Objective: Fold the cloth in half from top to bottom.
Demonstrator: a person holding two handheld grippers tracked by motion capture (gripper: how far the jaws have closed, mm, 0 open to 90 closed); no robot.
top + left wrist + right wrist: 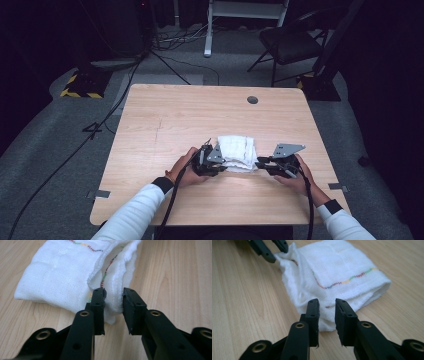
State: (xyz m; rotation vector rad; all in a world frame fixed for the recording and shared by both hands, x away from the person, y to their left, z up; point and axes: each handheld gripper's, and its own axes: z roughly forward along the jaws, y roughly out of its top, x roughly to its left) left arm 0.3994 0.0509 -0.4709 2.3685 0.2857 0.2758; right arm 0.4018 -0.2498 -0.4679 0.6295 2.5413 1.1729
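A folded white cloth with a multicoloured stitched line lies on the wooden table, near the front middle. My left gripper is at the cloth's left near corner. In the left gripper view its jaws stand slightly apart with the cloth's loose edge between them, not squeezed. My right gripper is at the right near corner. In the right gripper view its jaws are parted around a fold of the cloth, and the left gripper sits at the far corner.
A round cable hole is set near the table's far edge. On the floor beyond are a black folding chair, a white stand, cables and a yellow-black striped base. Bare wood surrounds the cloth.
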